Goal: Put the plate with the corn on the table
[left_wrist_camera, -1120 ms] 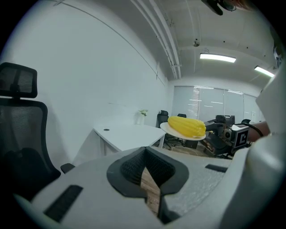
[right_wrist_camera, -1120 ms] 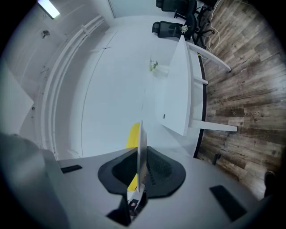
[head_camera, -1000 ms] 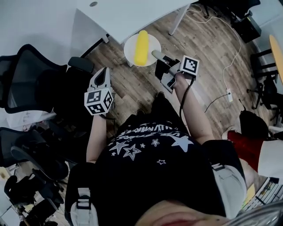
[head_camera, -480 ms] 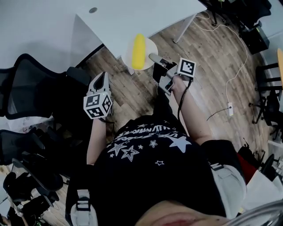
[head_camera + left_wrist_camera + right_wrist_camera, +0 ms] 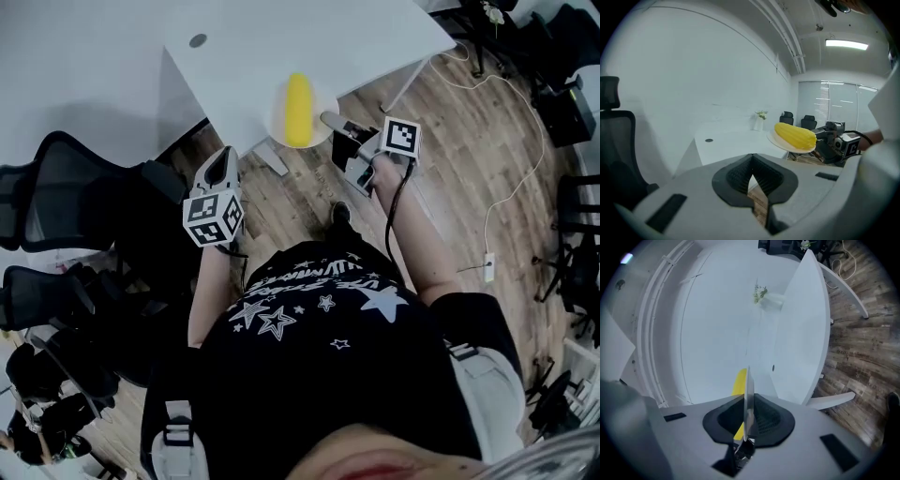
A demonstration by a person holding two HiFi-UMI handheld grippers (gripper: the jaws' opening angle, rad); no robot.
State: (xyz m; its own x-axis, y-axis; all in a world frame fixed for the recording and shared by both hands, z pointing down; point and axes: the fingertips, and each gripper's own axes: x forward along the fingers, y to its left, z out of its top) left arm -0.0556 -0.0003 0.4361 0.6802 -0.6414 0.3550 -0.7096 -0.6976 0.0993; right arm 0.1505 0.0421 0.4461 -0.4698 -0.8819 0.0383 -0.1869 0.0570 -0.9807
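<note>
White table [image 5: 281, 42], wood floor [image 5: 469, 159], black chairs [image 5: 66, 197], plate [image 5: 278, 119] in right claw [image 5: 330, 121]

Wood-plank floor [image 5: 469, 122], smooth matt table [image 5: 281, 37]

We are seeing black mesh office chairs [image 5: 66, 202] standing at the left on the wood floor [image 5: 459, 141], with a white power cable [image 5: 488, 265] trailing across it.

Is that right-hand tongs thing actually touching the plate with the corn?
Touching. The right gripper view shows the plate, seen edge-on, pinched by its rim between the jaws of the right tongs.
</note>
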